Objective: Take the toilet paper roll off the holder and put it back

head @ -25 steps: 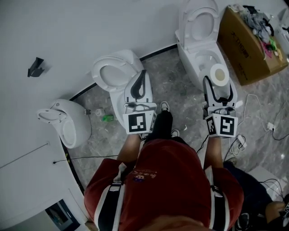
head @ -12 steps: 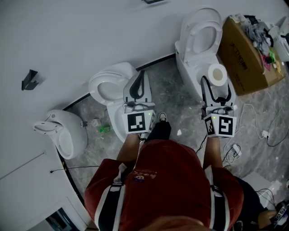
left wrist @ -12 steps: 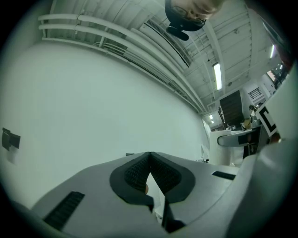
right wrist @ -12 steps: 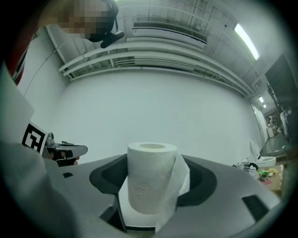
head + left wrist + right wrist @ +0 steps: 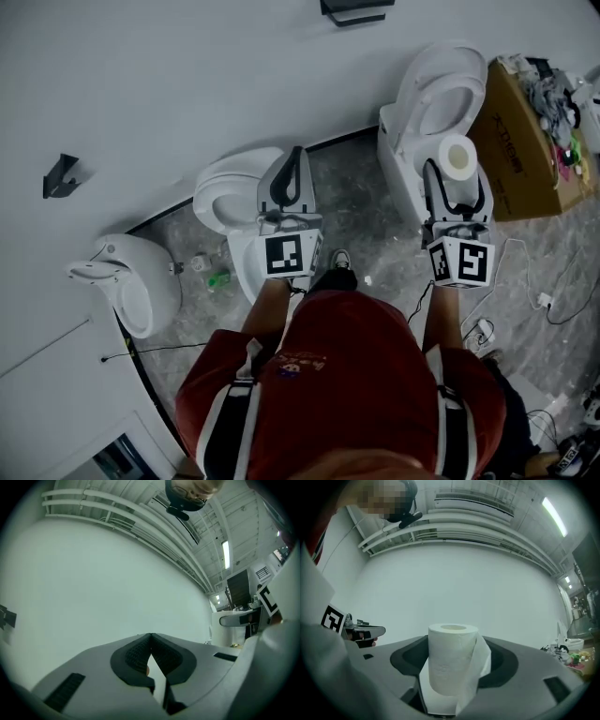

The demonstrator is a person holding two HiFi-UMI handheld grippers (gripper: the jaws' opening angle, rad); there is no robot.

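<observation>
Downward head view and close right gripper view share the roll.

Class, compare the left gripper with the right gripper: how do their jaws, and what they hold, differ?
The left gripper's jaws are pressed together at the tips; the right gripper's jaws stand wide apart. The left gripper holds nothing; the right gripper clamps an upright toilet paper roll with a loose sheet hanging down its side. Both face a plain white wall.

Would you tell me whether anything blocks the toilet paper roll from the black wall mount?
Nothing visible: the right tool holds the toilet paper roll above the toilet, only bare wall before the black wall mount.
</observation>
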